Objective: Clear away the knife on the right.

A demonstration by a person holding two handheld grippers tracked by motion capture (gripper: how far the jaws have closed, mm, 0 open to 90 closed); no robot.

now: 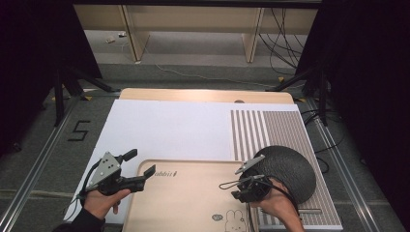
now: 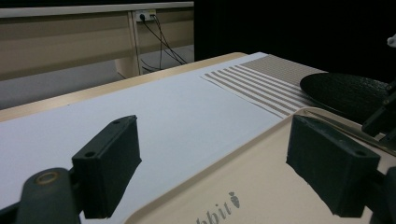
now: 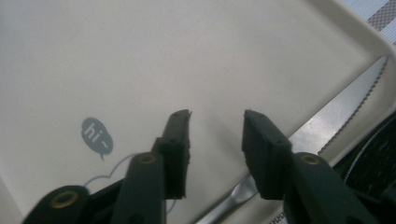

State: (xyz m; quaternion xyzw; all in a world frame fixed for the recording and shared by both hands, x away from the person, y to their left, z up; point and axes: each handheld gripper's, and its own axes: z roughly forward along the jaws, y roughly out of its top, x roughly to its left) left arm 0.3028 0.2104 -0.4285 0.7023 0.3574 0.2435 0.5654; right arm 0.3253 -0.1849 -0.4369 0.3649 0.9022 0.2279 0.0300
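A tan tray [image 1: 183, 198] with a rabbit print lies at the table's near edge. A serrated knife [image 3: 336, 116] rests flat along the tray's right rim, beside a black textured plate [image 1: 290, 169]. My right gripper [image 1: 240, 193] hovers over the tray's right side and points down at it. In the right gripper view, my right gripper [image 3: 218, 114] is open, with bare tray [image 3: 140, 60] between its jaws. The knife runs under its right jaw, which does not touch it. My left gripper [image 1: 141, 163] is open and empty, held level over the tray's far left corner.
The black plate [image 2: 348, 91] sits on a striped mat [image 1: 275, 130] at the right. A white board [image 1: 169, 130] covers the table beyond the tray. Stands, cables and floor rails flank the table.
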